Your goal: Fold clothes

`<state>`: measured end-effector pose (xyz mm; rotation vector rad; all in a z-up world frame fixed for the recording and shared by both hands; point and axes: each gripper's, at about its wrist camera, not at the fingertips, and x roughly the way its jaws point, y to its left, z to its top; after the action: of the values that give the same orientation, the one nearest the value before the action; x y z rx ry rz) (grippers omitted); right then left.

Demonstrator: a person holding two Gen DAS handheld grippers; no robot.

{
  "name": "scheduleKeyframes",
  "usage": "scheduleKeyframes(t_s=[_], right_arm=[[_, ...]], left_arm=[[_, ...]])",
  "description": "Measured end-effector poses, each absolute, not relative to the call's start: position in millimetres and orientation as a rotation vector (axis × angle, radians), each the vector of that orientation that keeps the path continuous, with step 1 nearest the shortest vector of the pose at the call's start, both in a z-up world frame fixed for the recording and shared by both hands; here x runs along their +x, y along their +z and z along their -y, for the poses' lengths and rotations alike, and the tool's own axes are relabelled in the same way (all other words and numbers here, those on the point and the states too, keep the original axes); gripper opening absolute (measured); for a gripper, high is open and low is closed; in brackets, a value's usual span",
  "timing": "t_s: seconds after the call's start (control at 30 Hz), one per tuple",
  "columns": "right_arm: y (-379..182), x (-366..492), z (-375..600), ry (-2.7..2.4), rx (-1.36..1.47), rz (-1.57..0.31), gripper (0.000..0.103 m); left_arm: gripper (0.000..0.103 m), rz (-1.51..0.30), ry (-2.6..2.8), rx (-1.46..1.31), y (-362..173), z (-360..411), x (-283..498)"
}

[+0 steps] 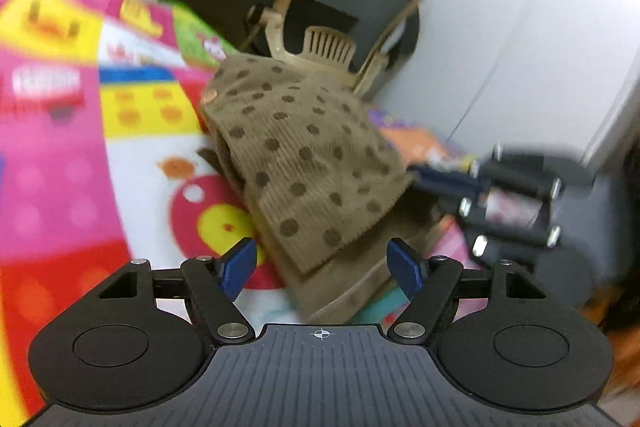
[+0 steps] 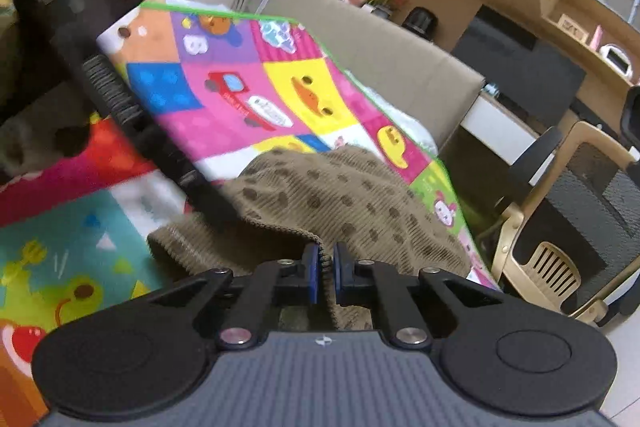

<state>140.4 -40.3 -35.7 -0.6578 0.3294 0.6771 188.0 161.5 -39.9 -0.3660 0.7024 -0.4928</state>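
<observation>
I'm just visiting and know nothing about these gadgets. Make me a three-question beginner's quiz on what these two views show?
1. True or false: the right gripper is pinching the brown dotted garment.
2. What lies under the garment? A) bare wooden floor B) colourful play mat C) glass table
3. Fill in: the left gripper has its jaws ____, with no cloth pressed between its blue pads.

Key:
1. True; its pads are closed on a fold of the cloth edge.
2. B
3. open
</observation>
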Motion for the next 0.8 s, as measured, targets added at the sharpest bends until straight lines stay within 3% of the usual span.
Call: scheduleKeyframes(t_s=[0.07, 0.13, 0.23, 0.37, 0.43, 0.8], right_arm=[[-42.2, 142.0, 40.1, 0.686, -0.657, -0.342, 0.008], [-47.6, 140.0, 37.3, 0.683, -0.662, -0.329, 0.008], [-48.8, 143.5, 30.5, 0.665, -0.667, -0.298, 0.008], [-28.5, 140.9, 35.0, 0.679, -0.611, -0.265, 0.002], [-17.4, 133.6, 40.5, 0.710, -0.597, -0.271, 0.002], [-49.5, 129.5, 76.1, 0.770, -0.600, -0.470, 0.000]], left_arm=[[0.071, -0.707, -0.471, -0.423, -44.5, -164.4, 196.3], [0.050, -0.711, -0.452, -0.434, -46.7, -163.5, 202.3], [0.037, -0.720, -0.428, -0.457, -49.0, -165.6, 208.6], [0.027, -0.708, -0.410, -0.483, -44.4, -171.9, 205.3], [0.009, -0.682, -0.428, -0.463, -35.0, -171.3, 197.9], [0.008, -0.782, -0.549, -0.289, -39.6, -143.2, 167.2]])
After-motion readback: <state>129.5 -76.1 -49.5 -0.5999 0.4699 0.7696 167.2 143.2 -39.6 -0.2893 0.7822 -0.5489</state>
